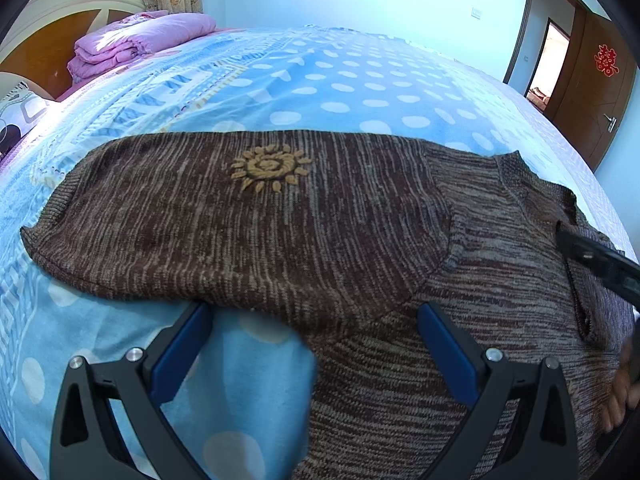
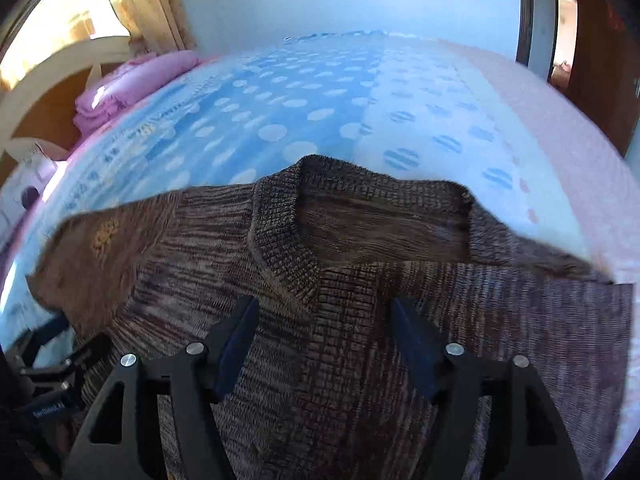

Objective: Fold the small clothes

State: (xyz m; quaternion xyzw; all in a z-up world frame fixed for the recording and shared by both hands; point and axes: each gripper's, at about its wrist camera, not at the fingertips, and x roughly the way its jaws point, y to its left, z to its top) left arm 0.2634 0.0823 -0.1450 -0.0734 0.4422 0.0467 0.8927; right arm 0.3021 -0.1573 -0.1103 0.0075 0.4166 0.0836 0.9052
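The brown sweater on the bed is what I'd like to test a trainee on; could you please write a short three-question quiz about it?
1. True or false: the left gripper is open, its fingers straddling the lower edge of the sleeve.
2. Multiple choice: the sun motif on the brown sweater sits on A) the collar, B) the sleeve, C) the hem.
3. Fill in: the right gripper is open just below the ribbed ____.

Key: 1 true; 2 B; 3 collar.
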